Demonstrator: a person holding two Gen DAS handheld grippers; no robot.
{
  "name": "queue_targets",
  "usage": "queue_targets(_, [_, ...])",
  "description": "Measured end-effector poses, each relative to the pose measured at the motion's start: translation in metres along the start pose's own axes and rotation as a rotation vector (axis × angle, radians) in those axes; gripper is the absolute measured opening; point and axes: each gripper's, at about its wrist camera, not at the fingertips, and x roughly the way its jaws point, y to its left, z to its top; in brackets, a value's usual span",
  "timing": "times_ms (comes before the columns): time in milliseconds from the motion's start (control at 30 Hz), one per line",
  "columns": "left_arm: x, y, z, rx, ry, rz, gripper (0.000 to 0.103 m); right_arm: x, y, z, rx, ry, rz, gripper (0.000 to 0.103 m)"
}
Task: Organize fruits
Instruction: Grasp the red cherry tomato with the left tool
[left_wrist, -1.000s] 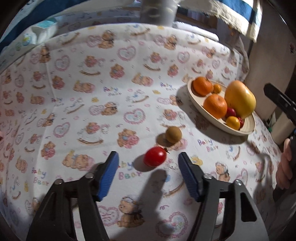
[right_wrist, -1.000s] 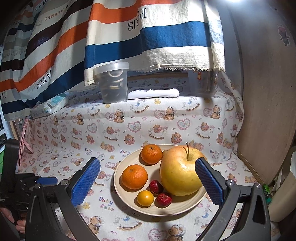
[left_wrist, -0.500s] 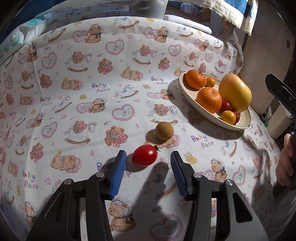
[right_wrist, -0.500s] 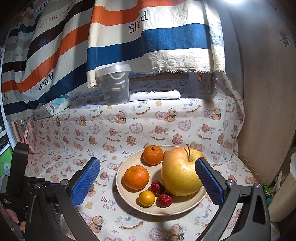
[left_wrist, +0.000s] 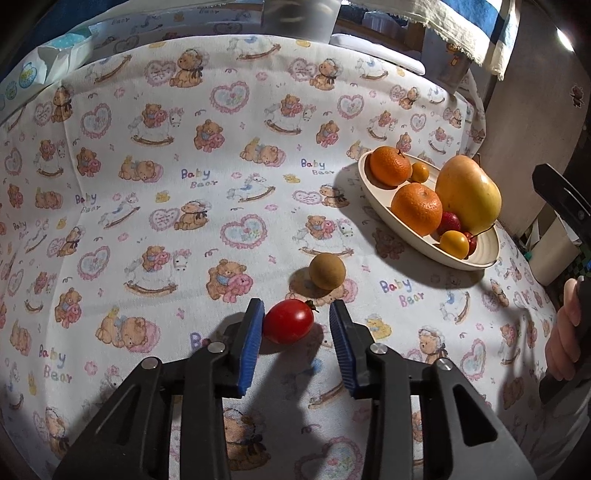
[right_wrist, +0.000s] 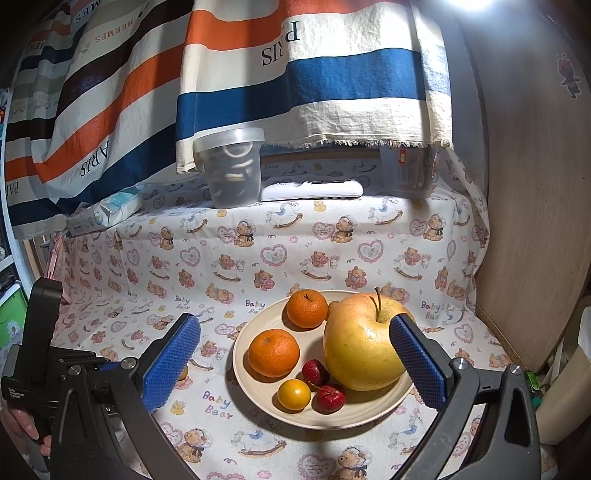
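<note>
From the left wrist view, the left gripper (left_wrist: 295, 332) points down at the desk (left_wrist: 155, 236), its jaws narrowing around a red cherry tomato (left_wrist: 288, 321). The left blue pad touches the tomato's side; the right pad stands apart from it, so nothing is clamped yet. Just beyond the tomato lies a small brown round fruit (left_wrist: 327, 271), near the jaw tips. Further right, a cream plate (left_wrist: 476, 258) carries two oranges, a big yellow apple, a small yellow fruit and red ones. A hand (left_wrist: 565, 332) shows at the right edge.

From the right wrist view, the right gripper (right_wrist: 295, 358) hovers with jaws spread wide and holding nothing, the same plate (right_wrist: 243, 373) framed between them. The apple (right_wrist: 360, 343) sits beside the right pad. A clear tub (right_wrist: 231, 170) and a white remote (right_wrist: 312, 190) stand on the ledge behind.
</note>
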Motion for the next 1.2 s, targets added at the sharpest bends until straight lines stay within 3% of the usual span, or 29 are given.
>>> queue_targets(133, [0.000,-0.001,-0.001,0.004,0.005,0.000,0.024,0.000,0.000,0.000,0.002,0.001,0.001,0.103])
queue_targets(433, [-0.020,0.002,0.001,-0.005,-0.071,-0.004,0.022,0.000,-0.001,0.000,0.002,0.000,0.001,0.103])
queue_targets(633, [-0.055,0.014,0.007,-0.023,-0.218,0.018,0.022,-0.001,-0.001,0.001,-0.001,-0.004,0.007,0.103])
queue_targets(767, [-0.067,0.021,0.007,-0.034,-0.273,0.051,0.022,0.000,0.000,0.001,-0.006,-0.004,0.013,0.103])
queue_targets(1200, [-0.062,0.033,0.005,-0.077,-0.276,0.129,0.022,0.012,0.024,0.002,-0.115,0.041,0.058,0.102])
